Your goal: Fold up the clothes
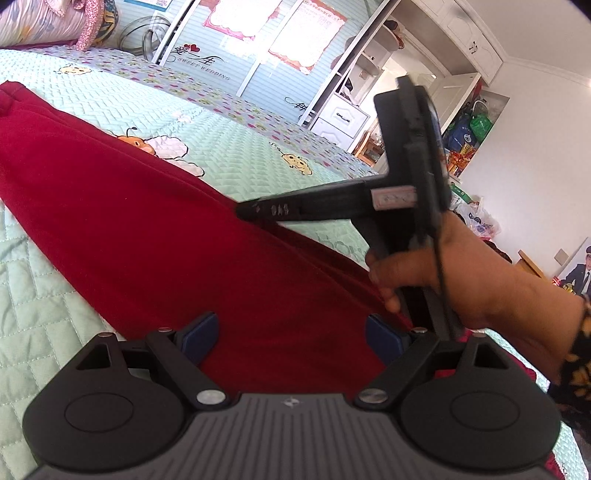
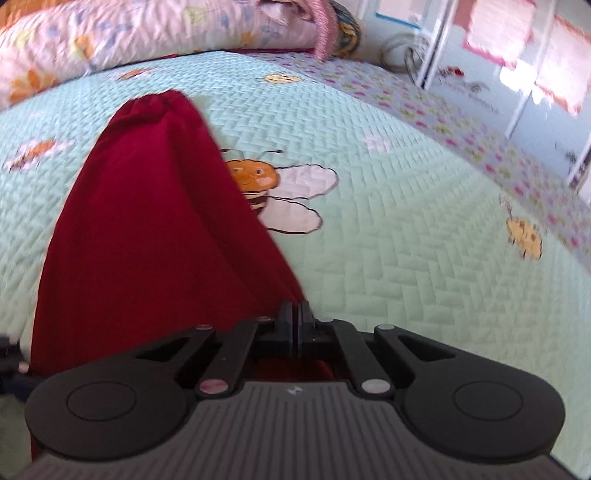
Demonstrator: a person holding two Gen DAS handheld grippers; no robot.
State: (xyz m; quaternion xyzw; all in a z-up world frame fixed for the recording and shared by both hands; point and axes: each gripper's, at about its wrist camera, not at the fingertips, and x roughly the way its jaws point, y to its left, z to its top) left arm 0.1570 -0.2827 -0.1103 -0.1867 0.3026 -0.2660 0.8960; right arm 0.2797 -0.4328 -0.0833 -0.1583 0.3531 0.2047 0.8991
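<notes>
Red garment [image 2: 147,229] pinched in right hand-held gripper [image 2: 294,317]

bedspread [image 2: 406,277] R of garment [image 2: 147,240]: free | far end: pillow [image 2: 110,33]

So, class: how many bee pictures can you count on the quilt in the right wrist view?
2: an orange bee beside the red garment, and a yellow bee near the right edge. The garment may hide others.

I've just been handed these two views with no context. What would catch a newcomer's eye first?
The dark red garment stretched along the mint quilt, covering part of a cartoon bee. The right tool is pinched shut on its edge. In the left view, the open left tool hovers over the cloth beside a hand gripping the other tool's handle.
</notes>
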